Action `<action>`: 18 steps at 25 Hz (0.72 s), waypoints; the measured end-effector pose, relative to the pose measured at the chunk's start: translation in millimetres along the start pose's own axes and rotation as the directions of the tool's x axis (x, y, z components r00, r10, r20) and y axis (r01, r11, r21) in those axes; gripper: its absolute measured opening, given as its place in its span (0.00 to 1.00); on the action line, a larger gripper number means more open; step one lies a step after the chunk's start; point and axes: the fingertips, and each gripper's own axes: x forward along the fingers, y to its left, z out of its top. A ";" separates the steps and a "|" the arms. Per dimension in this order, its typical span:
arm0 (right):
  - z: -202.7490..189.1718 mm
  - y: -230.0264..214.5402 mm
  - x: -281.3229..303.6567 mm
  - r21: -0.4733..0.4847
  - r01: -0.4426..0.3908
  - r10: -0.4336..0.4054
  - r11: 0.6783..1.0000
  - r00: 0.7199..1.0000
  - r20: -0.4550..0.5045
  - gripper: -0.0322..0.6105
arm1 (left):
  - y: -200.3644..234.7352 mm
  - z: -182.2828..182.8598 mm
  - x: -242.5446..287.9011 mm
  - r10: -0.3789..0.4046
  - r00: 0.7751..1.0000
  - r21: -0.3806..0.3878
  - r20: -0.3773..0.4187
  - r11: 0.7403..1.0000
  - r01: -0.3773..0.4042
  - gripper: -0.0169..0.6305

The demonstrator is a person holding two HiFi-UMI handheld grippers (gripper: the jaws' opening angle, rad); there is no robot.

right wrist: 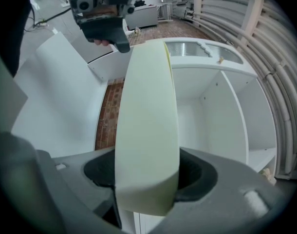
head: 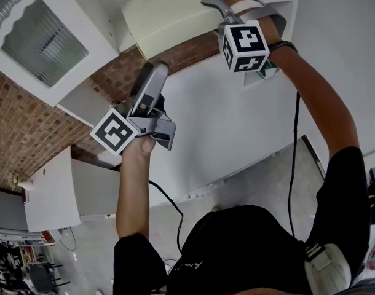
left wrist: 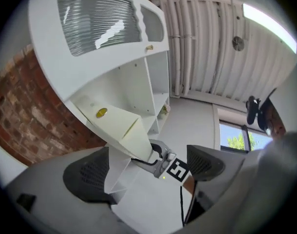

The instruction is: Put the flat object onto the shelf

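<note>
The flat object (head: 169,20) is a cream slab, raised high in front of the white shelf cabinet (head: 77,23). My right gripper (head: 227,2) is shut on its near end; in the right gripper view the slab (right wrist: 146,121) fills the gap between both pads and runs edge-on toward the open shelf compartments (right wrist: 212,96). My left gripper (head: 155,69) hangs below and left of the slab, apart from it, open. In the left gripper view its jaws (left wrist: 146,172) hold nothing; beyond them I see the slab (left wrist: 124,130), the right gripper (left wrist: 163,165) and the shelf cabinet (left wrist: 158,82).
A brick wall (head: 27,128) lies beside the cabinet, whose top doors have ribbed glass (left wrist: 100,23). A white wall panel (head: 236,121) stands ahead. A black cable (head: 295,152) hangs from the right gripper. A low white unit (head: 52,189) stands at lower left.
</note>
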 end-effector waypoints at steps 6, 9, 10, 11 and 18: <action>2.0 -2.9 23.0 0.005 -0.005 0.005 1.000 1.000 -0.019 0.52 | -12.5 -36.2 -17.0 -0.003 0.994 0.264 -0.108 0.964 0.032 0.78; 3.0 -3.5 29.7 0.010 -0.008 0.008 1.000 1.000 -0.028 0.52 | -22.5 -53.6 -24.7 0.002 0.987 0.383 -0.162 0.922 0.061 0.69; 3.2 -3.3 31.3 0.012 -0.007 0.008 1.000 0.999 -0.032 0.52 | -24.7 -58.0 -27.7 0.011 0.985 0.426 -0.172 0.903 0.065 0.63; 3.5 -3.2 32.8 0.014 -0.006 0.007 1.000 0.999 -0.035 0.52 | -26.4 -61.7 -30.6 0.020 0.984 0.463 -0.178 0.884 0.066 0.58; 5.9 -2.7 44.6 0.010 -0.004 0.004 1.000 0.999 -0.043 0.53 | -24.9 -73.9 -47.4 0.049 0.983 0.540 -0.178 0.840 0.056 0.24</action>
